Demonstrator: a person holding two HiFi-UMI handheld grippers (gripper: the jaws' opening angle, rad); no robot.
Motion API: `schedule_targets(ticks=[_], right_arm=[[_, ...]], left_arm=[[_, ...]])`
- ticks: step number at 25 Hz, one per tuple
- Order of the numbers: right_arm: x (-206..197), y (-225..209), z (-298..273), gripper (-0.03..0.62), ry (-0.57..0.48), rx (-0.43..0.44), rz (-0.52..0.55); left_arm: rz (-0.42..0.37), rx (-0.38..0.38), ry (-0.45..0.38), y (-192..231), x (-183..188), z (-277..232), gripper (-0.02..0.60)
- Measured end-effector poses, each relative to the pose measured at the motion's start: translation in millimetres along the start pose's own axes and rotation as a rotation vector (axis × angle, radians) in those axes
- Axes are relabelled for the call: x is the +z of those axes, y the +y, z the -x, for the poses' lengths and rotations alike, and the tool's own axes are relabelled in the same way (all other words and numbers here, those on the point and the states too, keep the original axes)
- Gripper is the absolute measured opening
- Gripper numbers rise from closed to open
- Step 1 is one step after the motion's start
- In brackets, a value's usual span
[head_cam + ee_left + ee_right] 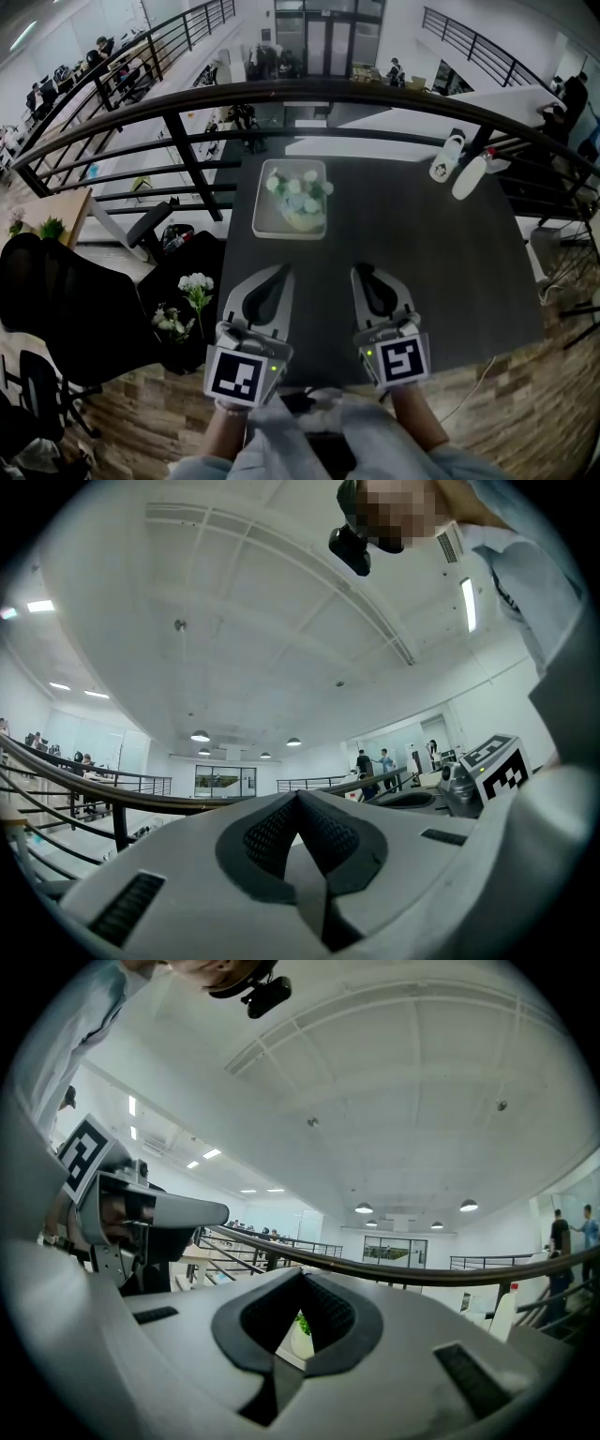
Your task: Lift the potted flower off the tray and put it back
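Potted flower (298, 195): count one. White and pale green blooms in a pale pot. It stands inside the tray, roughly central.
Tray (258, 214): count one. Pale, rectangular with rounded corners. It lies on the far half of the table, left of the table's middle. Contents are the potted flower only.
Table (431, 272): count one. Dark top, set against a curved dark railing (375, 94).
Left claw (279, 274): clenched, jaw tips meeting, nothing between them. It lies low at the near edge of the table, pointing towards the tray and well apart from it.
Right claw (362, 272): clenched, tips together, nothing gripped. It lies beside the left claw, apart from it and also well short of the tray. In the right gripper view the pot shows far off through the notch behind the closed tips.
Bottles (446, 156): count two, white, at the table's far right corner just beside each other. Type cannot be made out.
White flowers (195, 289): one loose bunch, off the table's left side.
Office chair (56, 291): one, black, left of the table.
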State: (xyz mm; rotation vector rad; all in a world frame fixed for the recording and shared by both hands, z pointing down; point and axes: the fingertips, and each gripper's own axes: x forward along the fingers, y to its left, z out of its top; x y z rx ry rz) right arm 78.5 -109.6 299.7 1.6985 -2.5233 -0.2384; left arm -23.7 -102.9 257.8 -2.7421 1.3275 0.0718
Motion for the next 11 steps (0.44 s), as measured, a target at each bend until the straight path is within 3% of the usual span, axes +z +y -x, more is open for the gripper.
schedule_targets(ticks=[11], right_arm=[[4.5,0.2,1.3,0.000,0.003,0.009,0.008]], left_arm=[[-0.004,-0.003,-0.003,-3.0,6.2,0.8,0.000]])
